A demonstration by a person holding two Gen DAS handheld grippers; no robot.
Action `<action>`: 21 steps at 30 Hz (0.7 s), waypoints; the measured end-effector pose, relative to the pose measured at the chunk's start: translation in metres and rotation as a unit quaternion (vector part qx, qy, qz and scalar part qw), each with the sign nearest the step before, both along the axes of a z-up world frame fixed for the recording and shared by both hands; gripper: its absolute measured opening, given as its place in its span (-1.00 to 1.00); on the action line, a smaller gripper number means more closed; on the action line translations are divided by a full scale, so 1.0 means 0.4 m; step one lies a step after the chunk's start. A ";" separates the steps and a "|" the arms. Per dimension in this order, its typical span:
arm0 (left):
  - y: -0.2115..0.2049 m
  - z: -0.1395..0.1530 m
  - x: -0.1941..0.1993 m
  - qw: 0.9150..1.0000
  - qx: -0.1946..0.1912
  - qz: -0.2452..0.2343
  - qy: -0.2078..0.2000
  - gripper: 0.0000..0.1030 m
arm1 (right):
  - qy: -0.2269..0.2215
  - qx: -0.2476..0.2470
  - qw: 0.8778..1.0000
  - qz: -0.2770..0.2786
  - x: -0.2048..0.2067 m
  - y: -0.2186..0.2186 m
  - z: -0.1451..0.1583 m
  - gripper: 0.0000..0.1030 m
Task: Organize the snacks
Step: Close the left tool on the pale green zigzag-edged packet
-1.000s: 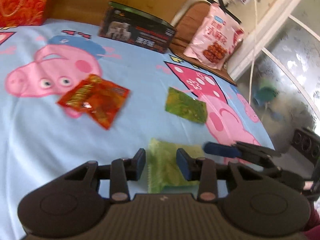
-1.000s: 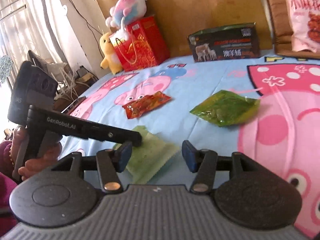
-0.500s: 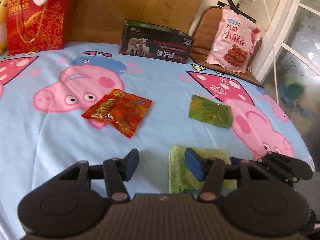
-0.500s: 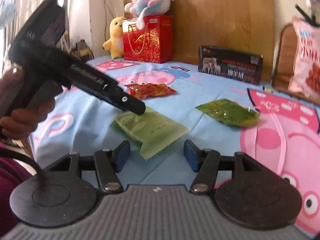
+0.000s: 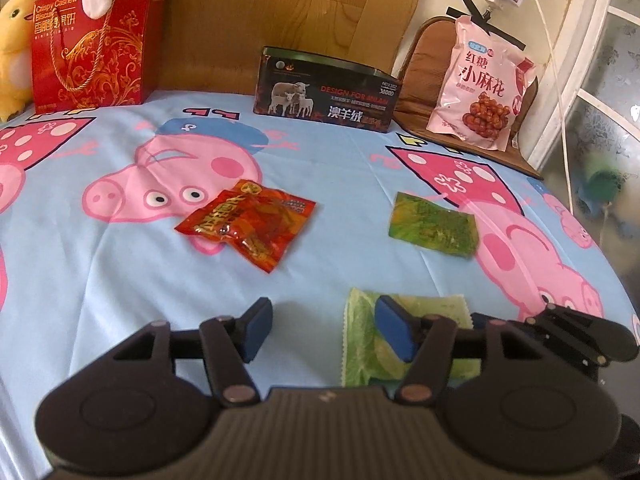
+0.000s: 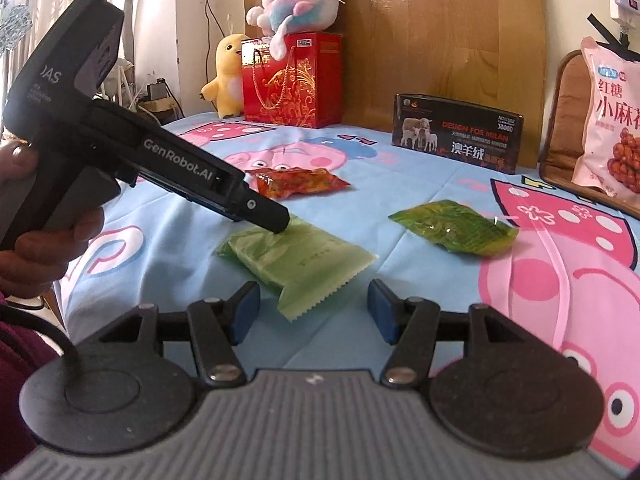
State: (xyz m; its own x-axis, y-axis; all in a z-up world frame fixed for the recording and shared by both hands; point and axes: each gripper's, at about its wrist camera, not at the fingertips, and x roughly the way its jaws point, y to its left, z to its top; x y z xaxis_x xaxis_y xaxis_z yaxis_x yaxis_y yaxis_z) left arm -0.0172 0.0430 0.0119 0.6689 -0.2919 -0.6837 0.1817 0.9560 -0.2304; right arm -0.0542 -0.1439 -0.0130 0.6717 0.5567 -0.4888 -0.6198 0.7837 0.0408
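The pale green packet lies flat on the bed, set between both grippers. Left gripper: jaws just widened, spread, nothing pinched. Right gripper: jaws spread, empty. A pickup is judged next. The red packet and dark green packet lie apart, clear.
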 end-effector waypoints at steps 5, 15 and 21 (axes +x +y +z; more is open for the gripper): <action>-0.001 -0.002 -0.003 1.000 0.002 0.001 -0.003 0.18 | -0.002 -0.002 1.000 -0.002 -0.002 0.001 0.000 0.21; 0.000 -0.005 -0.006 1.000 0.007 0.002 -0.011 0.22 | -0.004 -0.003 1.000 -0.001 -0.002 -0.002 0.000 0.21; -0.001 -0.008 -0.008 1.000 0.009 0.002 -0.015 0.25 | -0.005 -0.003 1.000 0.000 -0.001 -0.004 0.000 0.21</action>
State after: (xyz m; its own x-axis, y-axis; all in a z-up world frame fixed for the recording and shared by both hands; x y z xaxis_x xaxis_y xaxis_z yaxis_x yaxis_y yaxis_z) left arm -0.0206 0.0427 0.0088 0.6907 -0.2776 -0.6677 0.1849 0.9605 -0.2081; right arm -0.0546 -0.1456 -0.0131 0.6759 0.5542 -0.4858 -0.6206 0.7835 0.0304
